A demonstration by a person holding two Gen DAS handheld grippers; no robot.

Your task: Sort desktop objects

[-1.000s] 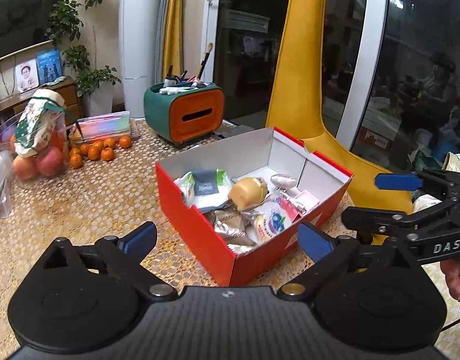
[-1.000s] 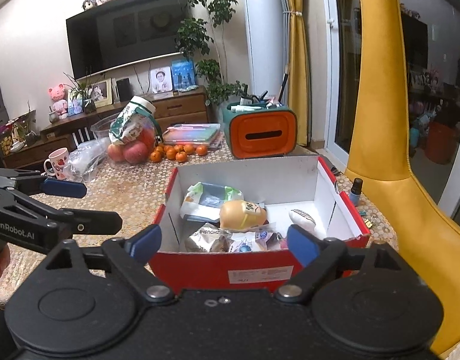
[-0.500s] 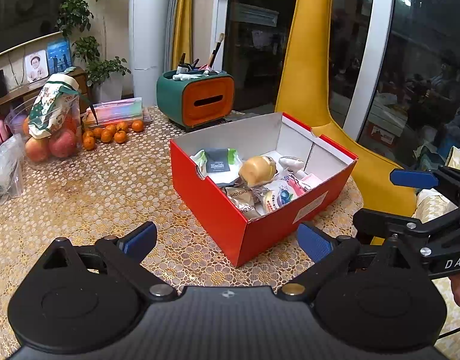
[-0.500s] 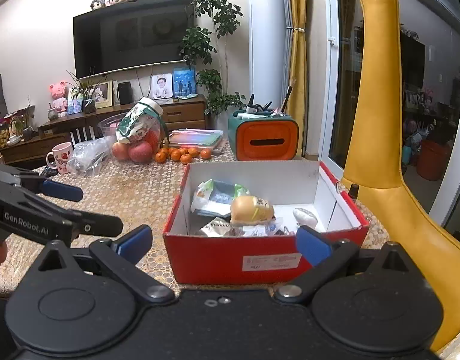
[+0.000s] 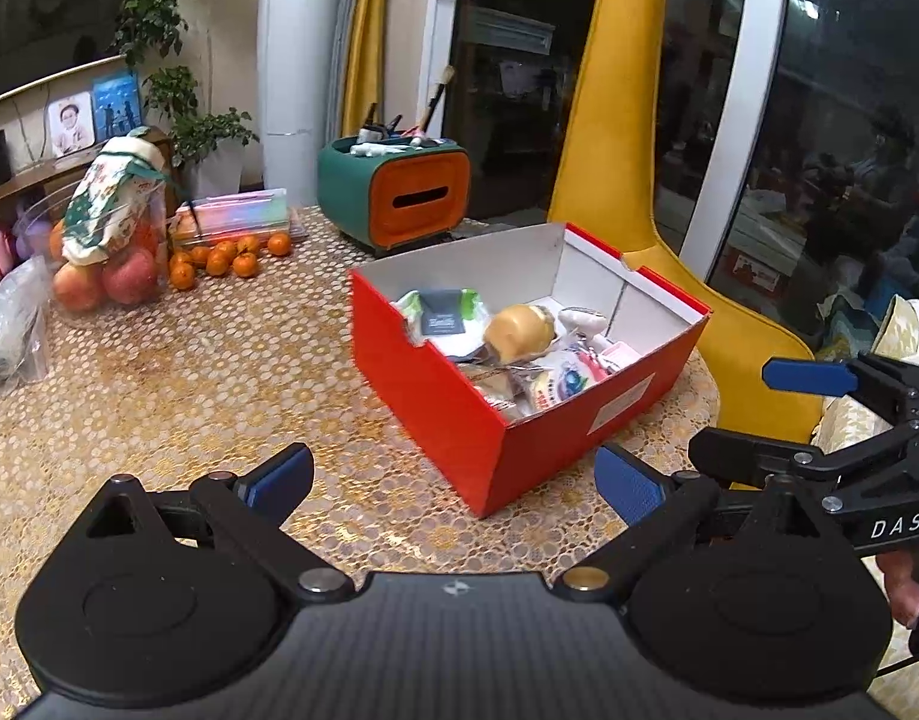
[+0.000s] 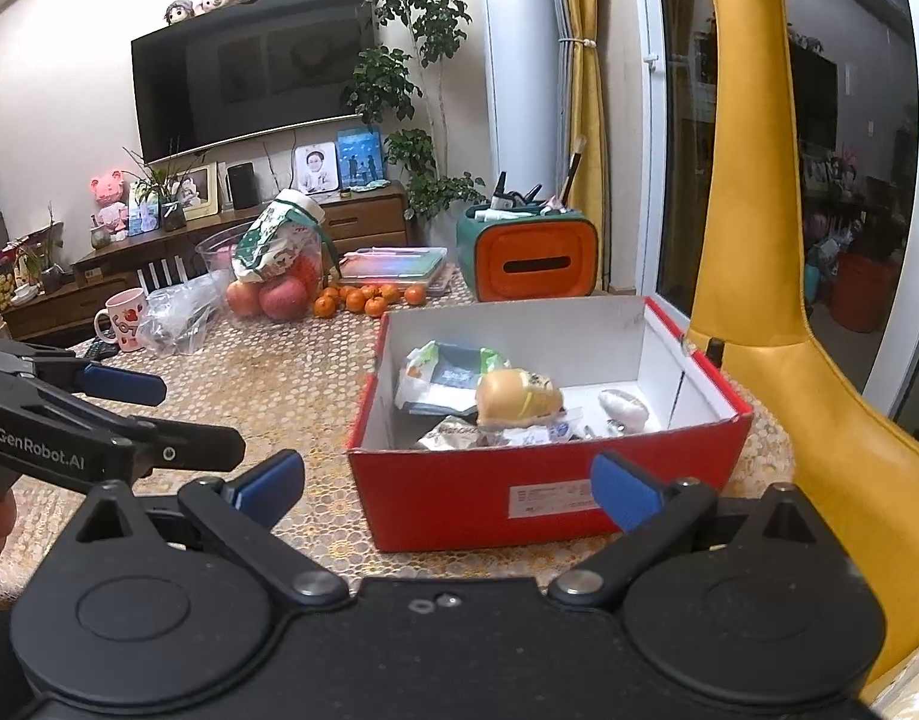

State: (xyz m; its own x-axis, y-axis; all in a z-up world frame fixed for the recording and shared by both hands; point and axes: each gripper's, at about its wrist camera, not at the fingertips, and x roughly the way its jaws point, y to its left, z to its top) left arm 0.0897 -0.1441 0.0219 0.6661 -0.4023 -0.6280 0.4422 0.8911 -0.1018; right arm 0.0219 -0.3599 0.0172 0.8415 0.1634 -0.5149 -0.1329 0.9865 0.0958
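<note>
We hold our left gripper [image 5: 453, 483] spread and empty, our right gripper [image 6: 447, 489] spread and empty, the red box [image 6: 459, 498] of sorted items on the table [image 5: 219, 372] just ahead of both.

Red box of small items at centre frame

The right tool [image 6: 447, 489] stands wide apart and empty at the bottom, before the red box [image 6: 459, 498] on the patterned surface [image 6: 267, 384]; the left tool [image 6: 153, 420] enters from the left edge.
</note>
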